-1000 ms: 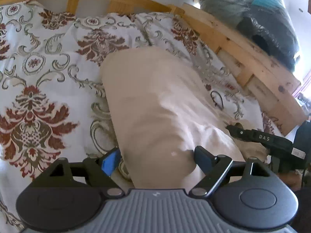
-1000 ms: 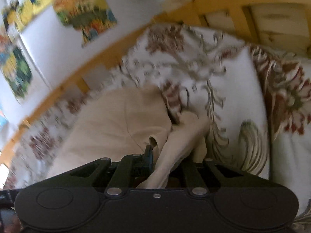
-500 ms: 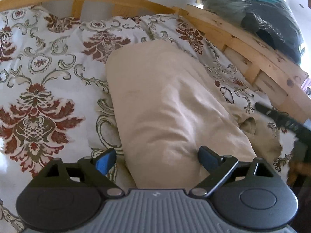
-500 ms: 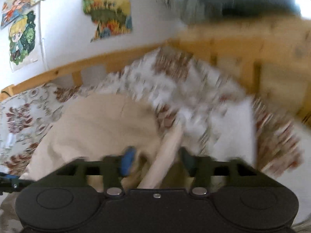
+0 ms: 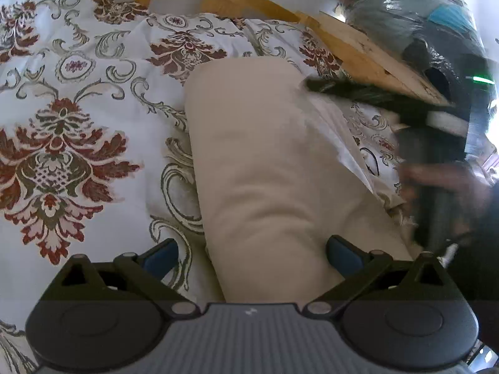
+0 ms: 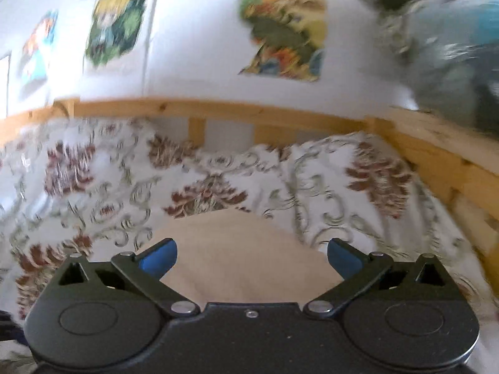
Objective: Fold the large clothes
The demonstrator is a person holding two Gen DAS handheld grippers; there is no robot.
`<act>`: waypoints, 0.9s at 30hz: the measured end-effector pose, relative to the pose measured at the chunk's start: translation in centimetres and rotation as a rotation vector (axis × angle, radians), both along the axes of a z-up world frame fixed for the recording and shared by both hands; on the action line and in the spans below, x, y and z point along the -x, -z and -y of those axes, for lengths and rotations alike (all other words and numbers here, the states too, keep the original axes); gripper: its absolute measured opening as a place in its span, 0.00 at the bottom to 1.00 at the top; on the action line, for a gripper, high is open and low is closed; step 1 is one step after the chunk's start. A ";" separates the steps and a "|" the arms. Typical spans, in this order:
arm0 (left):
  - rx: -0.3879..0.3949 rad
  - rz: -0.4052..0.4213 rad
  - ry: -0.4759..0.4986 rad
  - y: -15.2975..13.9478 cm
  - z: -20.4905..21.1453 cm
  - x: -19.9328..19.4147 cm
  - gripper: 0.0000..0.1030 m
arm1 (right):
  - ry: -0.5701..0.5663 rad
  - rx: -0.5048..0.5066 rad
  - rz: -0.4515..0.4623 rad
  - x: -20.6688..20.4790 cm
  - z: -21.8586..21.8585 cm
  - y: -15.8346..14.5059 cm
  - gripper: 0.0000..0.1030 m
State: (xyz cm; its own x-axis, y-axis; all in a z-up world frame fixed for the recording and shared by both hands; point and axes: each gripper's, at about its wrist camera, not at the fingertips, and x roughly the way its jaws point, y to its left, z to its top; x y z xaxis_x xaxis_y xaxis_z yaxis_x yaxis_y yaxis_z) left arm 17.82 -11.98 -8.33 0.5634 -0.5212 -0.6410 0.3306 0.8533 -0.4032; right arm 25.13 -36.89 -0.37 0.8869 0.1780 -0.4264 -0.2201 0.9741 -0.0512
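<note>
A beige garment (image 5: pixel 265 168) lies folded in a long strip on the floral bedspread (image 5: pixel 62 143). My left gripper (image 5: pixel 251 254) is open and empty, its blue-padded jaws spread over the near end of the strip. My right gripper (image 6: pixel 251 254) is open and empty too, held above the far part of the beige garment (image 6: pixel 243 249). In the left wrist view the right gripper shows as a blurred dark shape (image 5: pixel 436 143) at the right, above the garment's right edge.
A wooden bed rail (image 5: pixel 358 50) runs along the back and right of the bed. A plastic-wrapped bundle (image 5: pixel 436 21) lies beyond it at the right. Posters (image 6: pixel 280 21) hang on the white wall behind the bed.
My right gripper has opened and let go of the beige cloth, then lifted and swung up away from it. My left gripper stayed open over the strip's near end.
</note>
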 end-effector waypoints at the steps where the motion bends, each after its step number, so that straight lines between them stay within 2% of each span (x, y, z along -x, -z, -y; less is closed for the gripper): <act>1: 0.019 -0.006 -0.002 0.2 -0.3 -0.1 1.00 | 0.021 0.037 -0.055 -1.8 -0.6 1.1 0.98; 3: 0.047 -0.022 -0.008 0.5 -0.8 -0.3 1.00 | 0.060 0.097 -0.207 -4.6 -1.4 3.7 0.99; 4: 0.058 -0.032 -0.006 0.7 -1.0 -0.5 1.00 | 0.079 0.069 -0.245 -5.3 -1.1 4.9 0.99; 6: 0.049 -0.028 0.004 0.8 -0.8 -0.6 1.00 | 0.107 -0.001 -0.250 -5.5 -0.5 6.6 0.99; 8: 0.027 0.002 0.012 0.7 -0.6 -0.2 1.00 | 0.126 -0.022 -0.234 -5.1 -0.3 7.4 0.99; 10: 0.019 0.009 0.004 0.7 -0.5 0.0 1.00 | 0.130 -0.036 -0.227 -4.4 -0.1 6.5 0.97; 12: 0.024 -0.004 -0.014 0.7 -0.6 0.1 1.00 | 0.179 -0.028 -0.183 -2.4 0.6 4.2 0.92; 14: 0.017 -0.004 -0.025 0.6 -0.5 0.3 1.00 | 0.297 0.012 -0.113 1.5 1.8 1.1 1.00; 16: -0.003 0.001 -0.033 0.4 -0.1 0.3 1.00 | 0.382 0.000 -0.050 5.7 3.3 -0.8 0.99; 17: -0.014 0.002 -0.035 0.3 0.1 0.3 1.00 | 0.407 -0.016 -0.051 7.7 4.1 -1.3 0.99; 19: -0.031 0.005 -0.040 0.0 0.3 0.4 1.00 | 0.437 -0.053 -0.086 10.3 5.4 -1.1 0.99; 22: -0.044 0.011 -0.055 -0.1 0.5 0.7 1.00 | 0.435 -0.138 -0.193 12.9 7.1 1.6 0.99; 24: -0.053 0.020 -0.062 -0.1 0.7 0.9 1.00 | 0.407 -0.246 -0.266 13.0 8.4 4.2 0.96; 25: -0.059 0.025 -0.063 -0.2 0.7 1.0 1.00 | 0.398 -0.308 -0.279 12.7 8.9 5.2 0.90; 27: -0.071 0.035 -0.065 -0.2 0.9 1.1 1.00 | 0.382 -0.422 -0.288 11.9 9.7 6.3 0.90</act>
